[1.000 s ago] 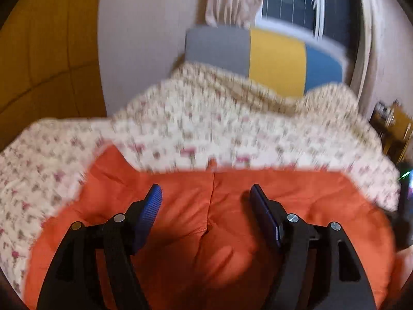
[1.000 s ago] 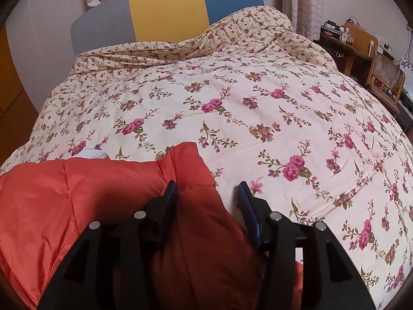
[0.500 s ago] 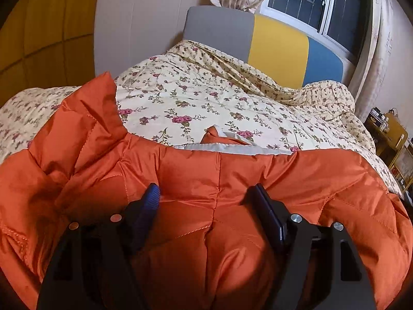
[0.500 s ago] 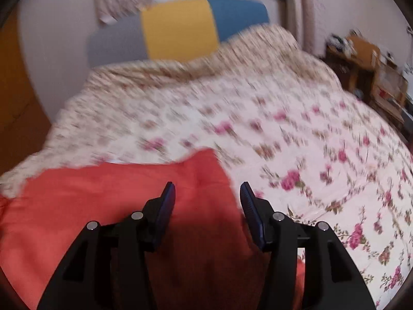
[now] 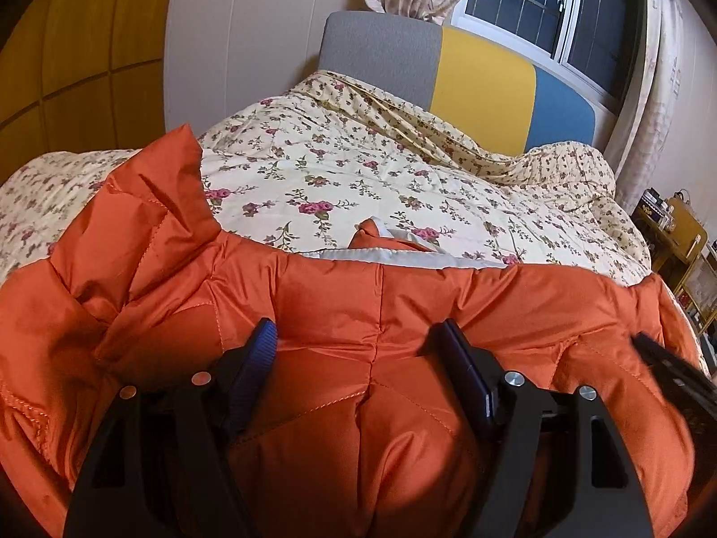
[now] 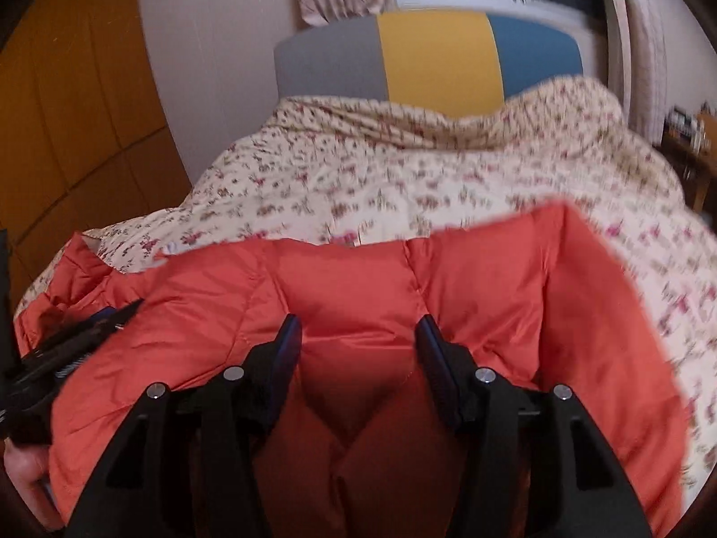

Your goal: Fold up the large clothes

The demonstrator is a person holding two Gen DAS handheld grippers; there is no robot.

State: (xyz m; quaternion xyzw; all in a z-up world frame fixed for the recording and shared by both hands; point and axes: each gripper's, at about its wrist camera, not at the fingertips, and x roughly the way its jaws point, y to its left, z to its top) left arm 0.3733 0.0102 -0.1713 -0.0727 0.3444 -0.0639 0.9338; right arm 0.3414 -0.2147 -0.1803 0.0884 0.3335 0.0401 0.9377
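We see the puffy orange quilted jacket [image 5: 340, 314] lying on the cream floral quilted bedspread [image 5: 358, 179], at the end far from the grey, yellow and blue padded headboard [image 5: 448, 71]. Our left gripper [image 5: 358, 340] has its blue-padded jaws pinched into a bulging fold of the jacket. Our right gripper [image 6: 358, 336] likewise clamps a puffed ridge of the jacket between its jaws. A pale lining strip [image 5: 403, 258] shows along the jacket edge that faces the headboard. The right wrist view is blurred.
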